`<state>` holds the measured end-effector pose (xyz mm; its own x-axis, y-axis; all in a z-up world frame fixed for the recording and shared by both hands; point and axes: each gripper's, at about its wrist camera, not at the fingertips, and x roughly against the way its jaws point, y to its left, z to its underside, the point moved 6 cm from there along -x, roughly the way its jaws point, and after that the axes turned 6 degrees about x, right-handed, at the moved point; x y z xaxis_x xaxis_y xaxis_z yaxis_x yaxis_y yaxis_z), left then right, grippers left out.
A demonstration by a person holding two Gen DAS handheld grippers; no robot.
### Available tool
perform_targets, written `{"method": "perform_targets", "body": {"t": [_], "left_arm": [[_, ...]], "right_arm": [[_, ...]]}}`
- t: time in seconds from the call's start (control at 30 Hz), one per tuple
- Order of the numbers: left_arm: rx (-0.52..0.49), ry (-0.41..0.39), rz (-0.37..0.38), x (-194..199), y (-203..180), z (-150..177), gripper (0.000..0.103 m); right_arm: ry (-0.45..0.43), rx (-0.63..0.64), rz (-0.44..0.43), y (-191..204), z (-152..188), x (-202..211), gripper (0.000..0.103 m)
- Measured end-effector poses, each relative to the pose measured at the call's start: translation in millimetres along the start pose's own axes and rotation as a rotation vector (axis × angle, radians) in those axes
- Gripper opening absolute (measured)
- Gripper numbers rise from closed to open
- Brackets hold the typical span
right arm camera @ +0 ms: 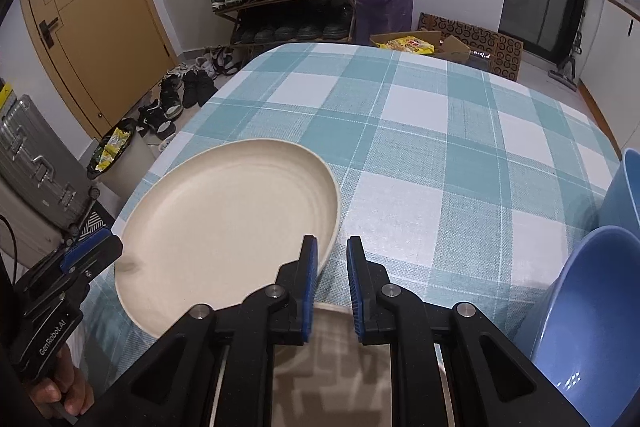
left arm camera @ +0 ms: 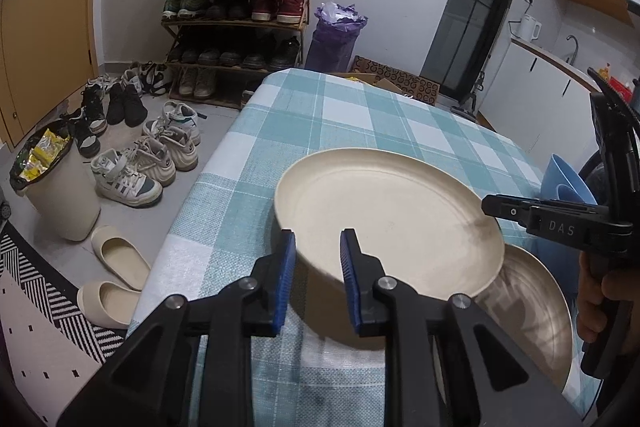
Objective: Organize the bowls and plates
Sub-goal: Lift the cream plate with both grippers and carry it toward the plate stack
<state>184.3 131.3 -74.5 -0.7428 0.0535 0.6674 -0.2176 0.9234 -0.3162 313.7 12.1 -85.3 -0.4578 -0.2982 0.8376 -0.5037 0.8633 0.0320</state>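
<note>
The desk (right arm camera: 420, 147) with its checked cloth spreads ahead of both tongs. The cream plate (left arm camera: 392, 215) sits raised and tilted; its near rim lies between the narrow jaws of the left tongs (left arm camera: 318, 279), though I cannot tell if they pinch it. It overlaps a shiny metal plate (left arm camera: 536, 303) below the right tongs (right arm camera: 332, 283), which stand narrowly parted, holding nothing. Two blue bowls (right arm camera: 592, 319) stand right of these tongs. The cream plate looks stiff, light and smooth; the rim is probably the best hold. Being round, it has no long axis; its hollow faces up.
</note>
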Motion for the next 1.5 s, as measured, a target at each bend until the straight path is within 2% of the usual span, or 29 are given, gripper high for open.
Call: {"method": "perform_targets", "body": {"t": [0.17,0.3,0.53,0.9,1.5], "left_arm": [[0.046,0.021,-0.017,-8.2,13.1,2.1,0.023],[0.105,0.051,0.032,-16.3,18.8,6.5,0.024],[0.126,0.087,0.077,-24.3,14.2,13.3,0.026],[0.062,0.048,0.063,-12.6,5.6,9.5,0.024],[-0.033,0.01,0.081,12.1,-24.9,3.6,0.024]], "right_arm": [[0.011,-0.03,-0.013,-4.7,-2.8,-6.9,0.014],[0.018,-0.024,-0.028,0.1,-3.9,-11.6,0.015],[0.024,-0.016,-0.035,5.8,-2.7,-18.0,0.016],[0.001,0.035,-0.01,11.6,-0.2,-12.8,0.016],[-0.034,0.003,0.005,-4.6,15.7,25.7,0.016]]}}
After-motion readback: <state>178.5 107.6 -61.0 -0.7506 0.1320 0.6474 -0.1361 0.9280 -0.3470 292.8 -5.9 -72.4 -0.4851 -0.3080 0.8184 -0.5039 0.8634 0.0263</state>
